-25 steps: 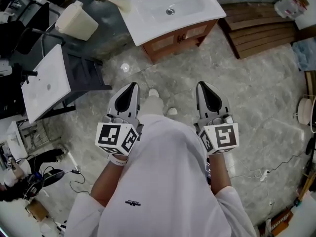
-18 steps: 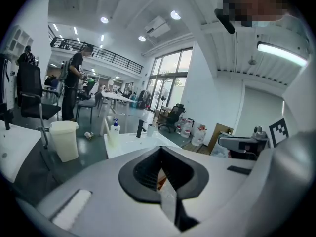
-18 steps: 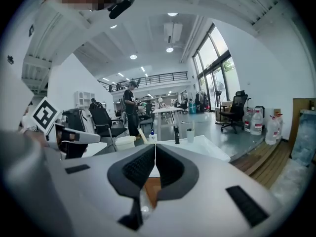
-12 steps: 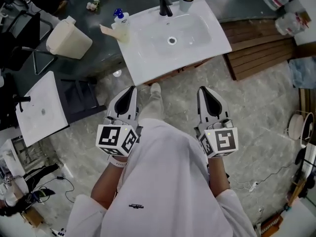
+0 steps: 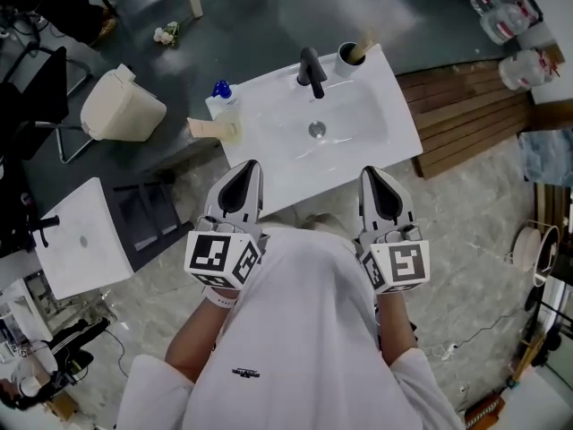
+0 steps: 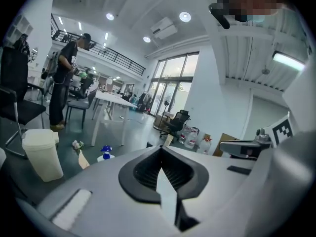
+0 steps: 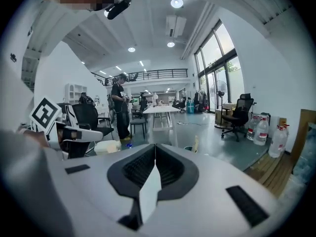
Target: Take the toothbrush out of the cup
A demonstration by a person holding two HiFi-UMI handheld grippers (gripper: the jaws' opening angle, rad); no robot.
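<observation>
Toothbrush [image 5: 363, 47], probably light and stiff, leans in the cup [image 5: 346, 60] well ahead of the right gripper [image 5: 376, 176], whose jaws, like those of the left gripper [image 5: 247, 170], are pressed together on nothing; grip its exposed upper end.

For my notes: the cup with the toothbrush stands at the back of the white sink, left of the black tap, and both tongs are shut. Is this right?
Not quite: the head view shows the cup right of the black tap, not left. The rest holds.
</observation>
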